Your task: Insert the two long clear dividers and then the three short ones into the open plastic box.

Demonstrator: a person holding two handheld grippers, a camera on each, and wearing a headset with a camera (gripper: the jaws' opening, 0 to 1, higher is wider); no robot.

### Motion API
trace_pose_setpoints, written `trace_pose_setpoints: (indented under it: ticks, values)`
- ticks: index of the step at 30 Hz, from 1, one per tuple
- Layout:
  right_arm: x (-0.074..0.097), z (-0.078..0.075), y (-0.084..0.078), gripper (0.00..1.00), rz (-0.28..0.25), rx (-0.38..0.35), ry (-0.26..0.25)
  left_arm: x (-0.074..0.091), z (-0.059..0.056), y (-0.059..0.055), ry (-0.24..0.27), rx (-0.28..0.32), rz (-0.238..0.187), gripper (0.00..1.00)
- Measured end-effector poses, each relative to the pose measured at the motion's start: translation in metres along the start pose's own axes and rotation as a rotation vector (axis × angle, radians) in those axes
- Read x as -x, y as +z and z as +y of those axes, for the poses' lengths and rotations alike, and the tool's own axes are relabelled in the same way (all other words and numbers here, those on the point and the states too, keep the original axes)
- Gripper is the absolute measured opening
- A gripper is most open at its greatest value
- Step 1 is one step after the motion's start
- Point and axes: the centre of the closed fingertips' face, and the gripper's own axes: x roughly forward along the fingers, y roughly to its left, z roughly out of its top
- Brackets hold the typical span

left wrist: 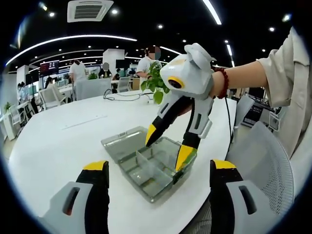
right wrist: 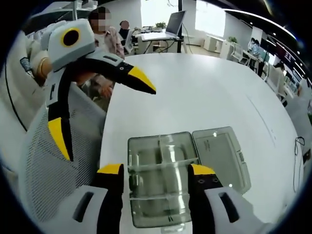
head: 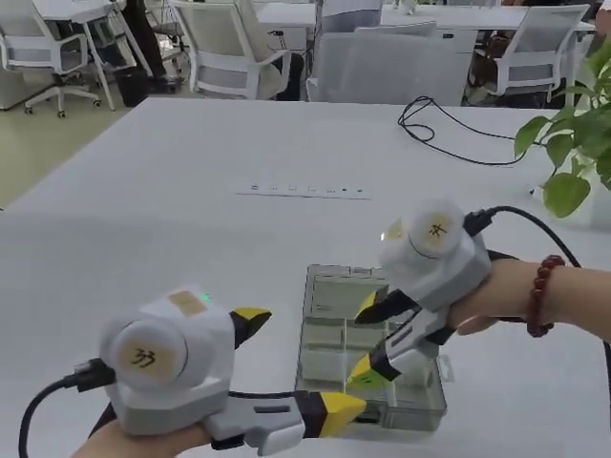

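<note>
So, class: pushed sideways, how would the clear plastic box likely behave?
The clear plastic box looks thin-walled and light, so it would probably slide on the smooth table, not tip. Its open lid may flop if lifted.

"33" – round sticker (head: 145, 358), left gripper (head: 304, 363) | right gripper (head: 362, 342) – top sticker (head: 434, 231), mark unreadable

The right gripper (right wrist: 156, 170) comes up from 6 o'clock, its jaws spread, one yellow tip at each long side of the box (right wrist: 130, 161). Clear dividers (right wrist: 161, 151) split the box into compartments. Its lid (right wrist: 222, 156) lies open at 3 o'clock. The left gripper (right wrist: 105, 117) hangs at 10 o'clock, jaws apart, above a mesh chair (right wrist: 44, 175).
</note>
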Motion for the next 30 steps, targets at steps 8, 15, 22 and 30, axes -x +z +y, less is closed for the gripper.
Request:
trace_pose_setpoints:
  ticks: [8,15,22,30]
  values:
    - [0.025,-0.009,-0.024,0.57,-0.029,-0.039,-0.041,-0.002,-0.005,0.000,-0.005,-0.006,0.006,0.87]
    - [0.046,-0.017,-0.050,0.59,-0.032,-0.077,-0.081,-0.003,-0.007,0.001,0.002,-0.006,0.006,0.85]
    - [0.061,-0.022,-0.080,0.59,-0.026,-0.100,-0.108,-0.004,-0.010,0.002,0.008,-0.009,0.009,0.84]
    - [0.074,-0.027,-0.115,0.59,0.011,-0.139,-0.140,-0.005,-0.014,0.000,0.012,-0.010,0.014,0.83]
